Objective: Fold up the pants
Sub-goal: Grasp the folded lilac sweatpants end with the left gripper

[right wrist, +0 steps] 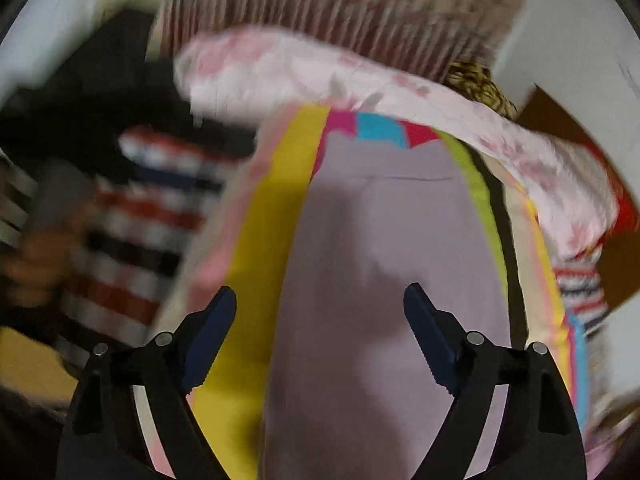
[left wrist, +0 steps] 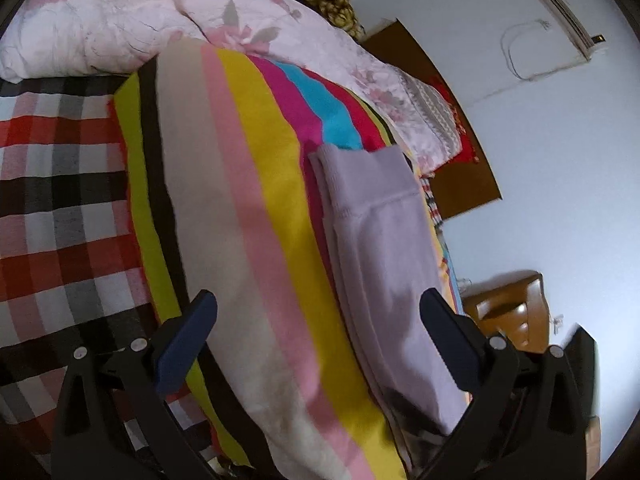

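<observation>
Lilac pants [left wrist: 380, 240] lie folded lengthwise in a long strip on a striped blanket [left wrist: 248, 200], hem band at the far end. In the left wrist view my left gripper [left wrist: 318, 294] is open above the blanket's pale and pink stripes. Its right finger [left wrist: 444, 332] hangs over the pants' near part, and nothing is between the jaws. The right wrist view is blurred. There my right gripper [right wrist: 320, 289] is open over the pants [right wrist: 380, 240], its pads clear of the cloth.
A red, black and white plaid sheet [left wrist: 60, 200] covers the bed left of the blanket. A pink floral quilt [left wrist: 120, 12] is piled at the far side. A wooden nightstand [left wrist: 512, 304] stands beside the bed. A blurred hand [right wrist: 36, 256] shows at the left.
</observation>
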`<state>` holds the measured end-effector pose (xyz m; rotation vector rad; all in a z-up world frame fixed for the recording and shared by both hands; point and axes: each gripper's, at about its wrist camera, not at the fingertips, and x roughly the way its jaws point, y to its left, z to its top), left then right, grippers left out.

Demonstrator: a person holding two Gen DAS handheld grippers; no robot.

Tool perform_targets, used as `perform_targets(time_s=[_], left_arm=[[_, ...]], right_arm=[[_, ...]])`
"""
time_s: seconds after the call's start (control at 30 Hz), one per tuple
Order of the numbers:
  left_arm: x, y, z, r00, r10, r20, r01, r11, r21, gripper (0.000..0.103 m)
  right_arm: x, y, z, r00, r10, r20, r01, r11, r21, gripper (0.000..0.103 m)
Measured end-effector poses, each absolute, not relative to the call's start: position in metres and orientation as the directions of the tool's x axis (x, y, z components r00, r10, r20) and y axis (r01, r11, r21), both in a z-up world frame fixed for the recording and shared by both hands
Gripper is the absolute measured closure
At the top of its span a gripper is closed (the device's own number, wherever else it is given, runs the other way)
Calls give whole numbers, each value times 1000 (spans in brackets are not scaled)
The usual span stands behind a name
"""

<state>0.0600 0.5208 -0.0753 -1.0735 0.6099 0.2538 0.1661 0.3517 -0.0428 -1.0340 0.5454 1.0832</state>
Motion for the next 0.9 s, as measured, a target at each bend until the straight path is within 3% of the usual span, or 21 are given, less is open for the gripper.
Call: perform_targets(time_s=[0.07, 0.13, 0.2, 0.37, 0.57, 0.6, 0.67, 0.7, 0.73, 0.87, 0.9], left_arm=[[63, 518, -77, 815, -134, -564, -447, 475, -758, 2], [69, 516, -77, 824, -177, -538, -404, 482, -777, 2], [78, 512, -77, 838, -215, -501, -357, 478, -802, 2], [117, 516, -80, 839, -253, -481, -320, 487, -813, 2], [165, 534, -100, 869, -277, -411, -262, 447, -855, 4], [171, 537, -100, 871, -269, -410, -261, 454, -852, 6], [179, 541, -99, 863, -257, -435, -277, 479, -833, 38], [180, 545, -101, 860, -253, -442, -283, 484, -828, 42], [180, 549, -105, 862, -257, -436, -281, 475, -834, 50], [172, 568, -122, 885, -303, -354, -219, 400, -890, 60], [171, 571, -124, 889, -313, -333, -200, 389, -899, 60]], right_arm=[[168, 350, -58, 434, 430, -792, -890, 72, -449, 37], [179, 346, -54, 362, 457, -812, -929, 111, -352, 57], [192, 340, -43, 319, 495, -808, -947, 198, -252, 65], [234, 323, -25, 294, 528, -797, -929, 355, -107, 65], [229, 330, -30, 242, 543, -804, -942, 331, -59, 64], [226, 330, -30, 215, 554, -804, -949, 314, -37, 62], [213, 322, -22, 121, 616, -778, -966, 255, 52, 43], [206, 316, -17, 115, 637, -763, -967, 247, 60, 21], [206, 311, -11, 114, 659, -744, -969, 240, 65, 14], [245, 289, -2, 53, 683, -728, -926, 306, 220, 14], [255, 283, -2, 41, 683, -729, -910, 327, 255, 19]])
